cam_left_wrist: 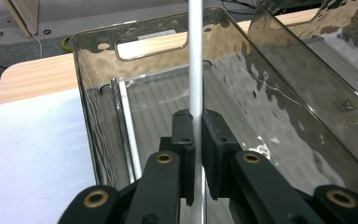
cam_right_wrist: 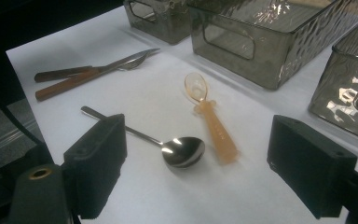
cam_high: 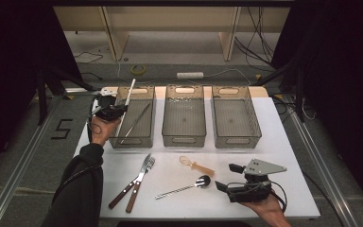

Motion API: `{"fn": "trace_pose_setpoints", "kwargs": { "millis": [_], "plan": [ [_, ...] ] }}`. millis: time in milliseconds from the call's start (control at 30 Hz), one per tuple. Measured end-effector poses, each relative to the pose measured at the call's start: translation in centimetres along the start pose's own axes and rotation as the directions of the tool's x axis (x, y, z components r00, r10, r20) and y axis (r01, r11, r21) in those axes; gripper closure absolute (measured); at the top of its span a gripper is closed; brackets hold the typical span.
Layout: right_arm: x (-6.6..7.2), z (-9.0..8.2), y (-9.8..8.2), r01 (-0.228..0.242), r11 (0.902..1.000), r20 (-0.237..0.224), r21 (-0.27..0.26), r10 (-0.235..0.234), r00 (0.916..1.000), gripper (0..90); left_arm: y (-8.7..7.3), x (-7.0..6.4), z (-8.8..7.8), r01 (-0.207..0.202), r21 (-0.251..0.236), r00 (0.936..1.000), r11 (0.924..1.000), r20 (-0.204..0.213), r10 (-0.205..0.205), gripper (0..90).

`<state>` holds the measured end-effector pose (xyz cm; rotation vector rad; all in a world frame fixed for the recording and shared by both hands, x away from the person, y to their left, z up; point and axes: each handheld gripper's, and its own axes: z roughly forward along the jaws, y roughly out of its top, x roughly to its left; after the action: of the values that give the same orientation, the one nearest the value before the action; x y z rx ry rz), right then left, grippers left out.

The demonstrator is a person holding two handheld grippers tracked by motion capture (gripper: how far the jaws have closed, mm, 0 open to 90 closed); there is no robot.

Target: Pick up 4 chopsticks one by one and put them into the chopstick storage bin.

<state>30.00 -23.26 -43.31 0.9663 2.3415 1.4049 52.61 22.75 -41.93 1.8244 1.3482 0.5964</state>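
Standing along the table's (cam_high: 288, 142) far edge: three smoked bins. Left gripper (cam_left_wrist: 198, 140) pinches one white chopstick (cam_left_wrist: 196, 65) upright over the left bin (cam_high: 118, 142), which holds one more. Right gripper (cam_right_wrist: 196, 172), jaws spread, hovers near two spoons; one knife, one fork lie front-left.

The high view is looking forward and down from above the table (cam_high: 283, 142), taking in everything. The left gripper view is sitting close, looking along its jaws into the left bin (cam_left_wrist: 135, 42). The right gripper view is looking low across the table, sharing the spoon (cam_right_wrist: 182, 151) (cam_high: 202, 181) with the high view.
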Motion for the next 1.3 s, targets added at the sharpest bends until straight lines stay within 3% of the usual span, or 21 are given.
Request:
{"fn": "trace_pose_setpoints", "kwargs": {
  "millis": [167, 233, 367, 400, 533, 633, 733, 800, 900, 1000, 1033, 1133, 1200, 1300],
  "plan": [
    [0.0, 0.0, 0.0, -0.003, 1.0, -0.001, 0.002, 0.003, 1.0, 20.5, -0.3, -0.1, 0.2, 0.006, 0.007, 1.0, 1.0, -0.005, -0.006, 81.5],
    [0.0, 0.0, 0.0, -0.004, 1.0, 0.0, 0.007, 0.004, 1.0, 20.5, -0.4, 0.0, 0.2, 0.021, 0.008, 0.9998, 0.9998, -0.007, -0.021, 78.1],
    [0.0, 0.0, 0.0, -0.002, 1.0, -0.002, 0.001, 0.002, 1.0, 20.5, -0.5, -0.1, -0.1, 0.006, 0.017, 1.0, 0.9998, 0.003, -0.006, 75.2],
    [0.0, 0.0, 0.0, -0.004, 1.0, 0.0, 0.008, 0.004, 1.0, 20.5, -0.5, -0.2, -0.2, 0.013, 0.006, 0.9999, 0.9999, 0.01, -0.013, 70.7],
    [0.0, 0.0, 0.0, -0.003, 1.0, -0.001, 0.0, 0.003, 1.0, 20.5, -0.3, -0.5, -1.5, 0.045, 0.006, 0.997, 0.999, 0.062, -0.046, 64.3],
    [0.0, 0.0, 0.0, -0.005, 1.0, 0.0, 0.005, 0.005, 1.0, 20.5, -0.5, -1.2, -2.7, 0.028, 0.019, 0.997, 0.9994, 0.072, -0.029, 55.9],
    [0.1, 0.0, 0.0, -0.001, 1.0, -0.004, 0.004, 0.001, 1.0, 20.4, -0.9, -2.0, -3.9, 0.037, 0.012, 0.9945, 0.9992, 0.098, -0.038, 47.5],
    [0.2, 0.1, 0.0, 0.005, 0.9999, -0.006, 0.014, -0.005, 1.0, 20.5, -1.0, -2.5, -4.4, 0.008, 0.037, 0.9959, 0.9993, 0.089, -0.012, 42.3],
    [0.3, 0.1, 0.1, 0.012, 0.9997, -0.007, 0.021, -0.012, 0.9999, 20.5, -1.4, -3.3, -5.4, 0.024, 0.038, 0.9942, 0.999, 0.104, -0.028, 40.5],
    [0.3, 0.2, 0.1, 0.011, 0.9993, -0.007, 0.035, -0.011, 0.9999, 20.5, -1.7, -4.1, -6.1, 0.0, 0.05, 0.9934, 0.9987, 0.115, -0.006, 37.6],
    [0.3, 0.3, 0.1, 0.009, 0.9993, -0.007, 0.037, -0.008, 0.9999, 20.5, -1.8, -4.2, -6.3, 0.008, 0.046, 0.9927, 0.9989, 0.12, -0.014, 37.0],
    [0.3, 0.3, 0.0, 0.011, 0.9989, -0.01, 0.045, -0.01, 0.9999, 20.5, -2.4, -4.6, -6.9, 0.059, 0.028, 0.9834, 0.9979, 0.17, -0.063, 34.9],
    [0.3, 0.3, 0.1, 0.01, 0.9987, -0.013, 0.05, -0.009, 0.9999, 20.6, -2.8, -4.9, -6.9, 0.079, 0.042, 0.9743, 0.996, 0.208, -0.086, 33.0],
    [0.2, 0.6, 0.1, 0.013, 0.9979, -0.004, 0.063, -0.013, 0.9999, 20.9, -3.3, -5.7, -7.0, 0.077, 0.048, 0.9677, 0.9959, 0.237, -0.086, 30.2]
  ]
}}
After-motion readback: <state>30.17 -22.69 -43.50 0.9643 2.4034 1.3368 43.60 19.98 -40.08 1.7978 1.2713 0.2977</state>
